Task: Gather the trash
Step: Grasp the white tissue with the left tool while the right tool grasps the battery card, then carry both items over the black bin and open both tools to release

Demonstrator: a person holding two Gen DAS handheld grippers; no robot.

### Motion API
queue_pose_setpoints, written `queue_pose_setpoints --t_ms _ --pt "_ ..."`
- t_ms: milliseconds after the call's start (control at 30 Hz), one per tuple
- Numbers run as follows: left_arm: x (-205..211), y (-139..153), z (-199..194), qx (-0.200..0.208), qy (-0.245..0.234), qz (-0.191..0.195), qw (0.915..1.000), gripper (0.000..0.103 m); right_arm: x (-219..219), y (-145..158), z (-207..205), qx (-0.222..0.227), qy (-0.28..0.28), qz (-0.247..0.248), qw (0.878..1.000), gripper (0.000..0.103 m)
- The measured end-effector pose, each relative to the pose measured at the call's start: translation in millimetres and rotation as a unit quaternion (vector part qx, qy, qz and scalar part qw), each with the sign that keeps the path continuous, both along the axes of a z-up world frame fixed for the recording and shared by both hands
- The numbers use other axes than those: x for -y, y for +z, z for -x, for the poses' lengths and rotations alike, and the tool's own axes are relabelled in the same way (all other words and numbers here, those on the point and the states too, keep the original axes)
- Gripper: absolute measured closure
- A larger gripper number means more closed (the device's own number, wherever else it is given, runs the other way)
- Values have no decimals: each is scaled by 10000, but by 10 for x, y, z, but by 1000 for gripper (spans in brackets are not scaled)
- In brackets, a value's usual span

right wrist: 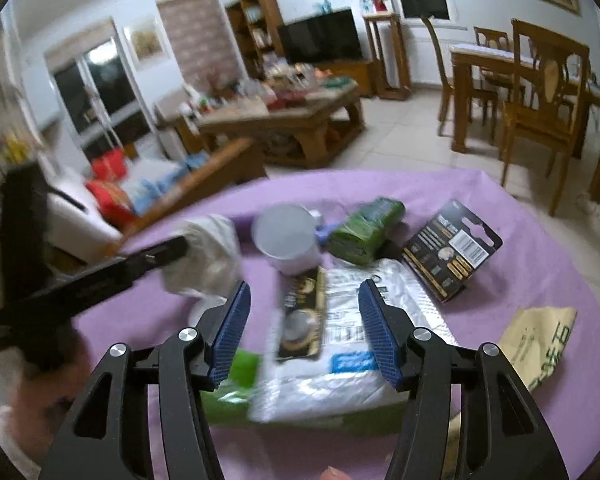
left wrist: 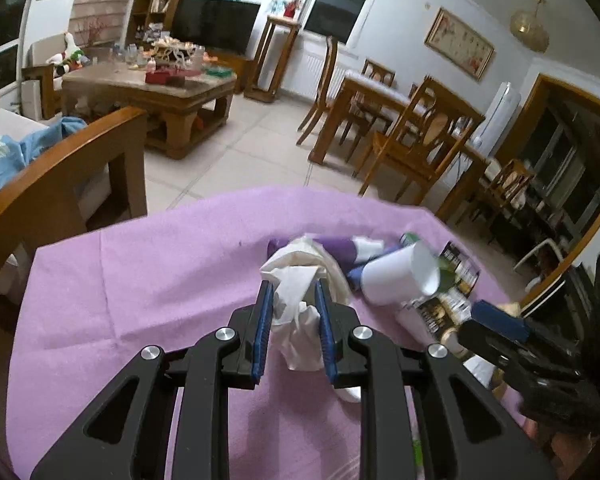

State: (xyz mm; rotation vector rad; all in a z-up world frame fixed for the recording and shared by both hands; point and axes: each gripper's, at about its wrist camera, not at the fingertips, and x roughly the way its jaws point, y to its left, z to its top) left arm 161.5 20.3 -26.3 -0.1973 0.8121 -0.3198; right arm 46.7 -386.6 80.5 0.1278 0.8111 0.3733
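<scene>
Green signs are printed on the yellowish bag (right wrist: pixel 540 344), but they are cut off and cannot be read. Writing on the black card (right wrist: pixel 452 252) is too small.

Left gripper (left wrist: pixel 294 290) and right gripper (right wrist: pixel 304 294): matte black linkage arms with triangular cut-outs, round silver pivot screws at the joints, and two fingers (right wrist: pixel 230 332) faced with ribbed blue pads.
</scene>
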Motion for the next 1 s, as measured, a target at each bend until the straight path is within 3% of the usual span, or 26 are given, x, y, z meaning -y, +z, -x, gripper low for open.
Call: queue_pose_setpoints --t_ms 133,267,333,400,433,500,533,567,700,867,1000 --pt "84 -106 -27 -252 -185 -170 9994 80 -166 -58 -15 171 100 645 9977 70" --pt "150 -123 -8 -259 -281 -350 9987 77 -291 -93 55 405 332 1052 9931 72" --pt "159 -120 -5 -234 -256 -427 9985 64 -386 -118 94 528 461 1293 9891 72" --pt "170 -109 14 -152 -143 -514 9985 24 -435 -143 116 633 514 1503 9853 72" --pt "177 -97 14 -98 -125 -543 9984 23 -458 -172 123 653 524 1563 9841 72" --pt "227 -107 -6 -48 -228 -622 9978 32 -458 -178 137 695 529 1595 9833 75" --pt "268 -139 -22 -104 -286 -714 9970 43 -446 -171 141 697 539 1553 9839 78" --pt "304 -177 -49 -234 -365 -771 9961 61 -439 -154 134 713 552 1490 9847 84" --pt "254 -184 -53 -283 -331 -653 9969 85 -367 -50 222 844 589 1120 9884 96" --pt "246 -106 37 -59 -333 -624 9975 90 -237 78 312 874 622 584 9925 98" --pt "183 4 111 185 -334 -330 9987 91 -6 199 423 890 544 -165 9944 98"
